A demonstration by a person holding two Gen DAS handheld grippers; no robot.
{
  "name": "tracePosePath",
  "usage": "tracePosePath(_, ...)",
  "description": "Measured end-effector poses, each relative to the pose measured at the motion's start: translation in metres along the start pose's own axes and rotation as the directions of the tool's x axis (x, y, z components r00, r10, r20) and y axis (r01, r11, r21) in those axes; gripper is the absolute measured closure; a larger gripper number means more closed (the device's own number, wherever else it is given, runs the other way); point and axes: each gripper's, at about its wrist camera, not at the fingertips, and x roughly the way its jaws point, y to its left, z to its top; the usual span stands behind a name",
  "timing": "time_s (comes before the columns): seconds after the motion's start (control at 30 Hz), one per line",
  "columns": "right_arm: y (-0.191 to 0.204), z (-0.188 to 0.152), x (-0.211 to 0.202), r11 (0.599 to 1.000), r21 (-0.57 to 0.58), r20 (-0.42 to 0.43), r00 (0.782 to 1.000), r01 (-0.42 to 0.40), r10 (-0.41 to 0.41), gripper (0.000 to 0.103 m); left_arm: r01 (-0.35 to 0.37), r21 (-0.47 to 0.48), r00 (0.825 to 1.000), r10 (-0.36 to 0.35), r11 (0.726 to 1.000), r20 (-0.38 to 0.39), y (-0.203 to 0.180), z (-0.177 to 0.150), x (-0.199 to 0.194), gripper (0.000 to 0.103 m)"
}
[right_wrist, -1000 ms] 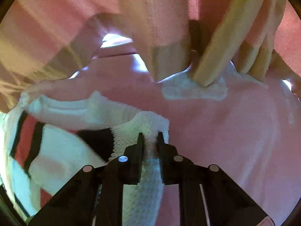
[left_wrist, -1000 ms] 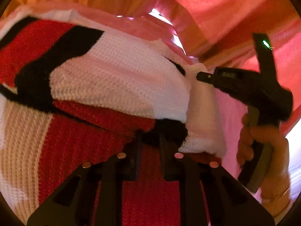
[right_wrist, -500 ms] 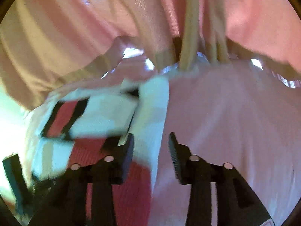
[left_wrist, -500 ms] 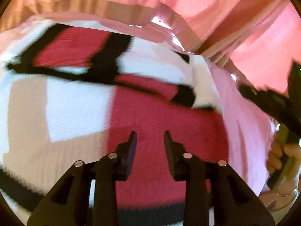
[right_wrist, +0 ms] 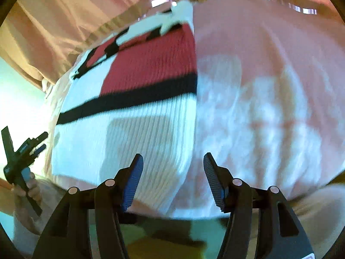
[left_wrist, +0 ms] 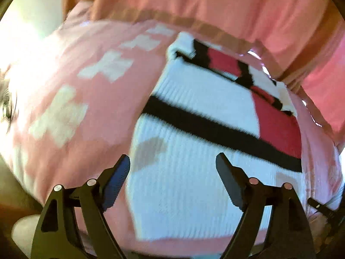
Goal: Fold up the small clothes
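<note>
Since second ago, knit sweater no longer pinched; now lies folded flat on pink patterned cover, white panel near, red block and black band farther. My left gripper has just been opening, jaws wide apart, nothing between, poised above near left edge of sweater. Right gripper likewise just opening, empty, above near right edge. Pink curtain beyond.

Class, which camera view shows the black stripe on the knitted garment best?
The left wrist view: the black stripe runs edge to edge, unobstructed. The right wrist view shows it too, but smaller and more blurred.
</note>
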Motion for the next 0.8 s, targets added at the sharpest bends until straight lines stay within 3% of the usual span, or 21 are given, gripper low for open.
tracePosePath(0.1,0.004,-0.015,0.009,1.000,0.009,-0.014,1.000,-0.009,0.010,0.046,0.030,-0.070,0.998,-0.034,0.997,-0.050,0.016,-0.015,0.007,0.024)
tracePosePath(0.23,0.011,-0.018,0.020,0.999,0.017,-0.005,0.999,-0.047,0.047,0.044,0.064,-0.150,0.996,-0.073,0.987,-0.053,0.029,-0.029,0.018,0.022)
tracePosePath(0.27,0.013,-0.018,0.021,0.999,0.007,0.002,0.999,-0.042,0.042,0.044,0.075,-0.154,0.997,-0.079,0.985,-0.023,0.030,-0.031,0.016,0.022)
tracePosePath(0.43,0.021,-0.013,0.027,0.999,0.001,0.025,0.999,-0.048,0.048,0.044,0.097,-0.127,0.995,-0.101,0.987,-0.021,0.020,-0.032,0.018,0.025)
tracePosePath(0.5,0.022,-0.012,0.030,0.999,0.001,0.035,0.998,-0.054,0.054,0.047,0.106,-0.099,0.993,-0.109,0.989,-0.032,0.014,-0.032,0.020,0.046)
tracePosePath(0.53,0.024,-0.010,0.031,0.999,-0.011,0.038,0.998,-0.048,0.049,0.065,0.077,-0.079,0.996,-0.079,0.994,-0.030,0.012,-0.032,0.021,0.053)
tracePosePath(0.57,0.023,-0.010,0.033,0.999,-0.015,0.031,0.999,-0.043,0.043,0.081,0.076,-0.072,0.996,-0.079,0.995,-0.043,0.012,-0.031,0.022,0.084)
tracePosePath(0.6,0.021,-0.008,0.036,0.999,0.003,0.011,0.999,-0.051,0.051,0.095,0.082,-0.083,0.994,-0.088,0.993,-0.071,0.013,-0.031,0.026,0.091)
tracePosePath(0.67,0.017,-0.006,0.028,0.996,0.040,0.029,0.997,-0.075,0.074,0.096,0.092,-0.149,0.991,-0.105,0.985,-0.084,0.020,-0.030,0.021,0.093)
tracePosePath(0.8,0.018,-0.009,-0.020,0.996,0.008,0.110,0.990,-0.088,0.086,0.097,0.117,-0.113,0.992,-0.123,0.987,-0.043,0.016,-0.027,-0.020,0.094)
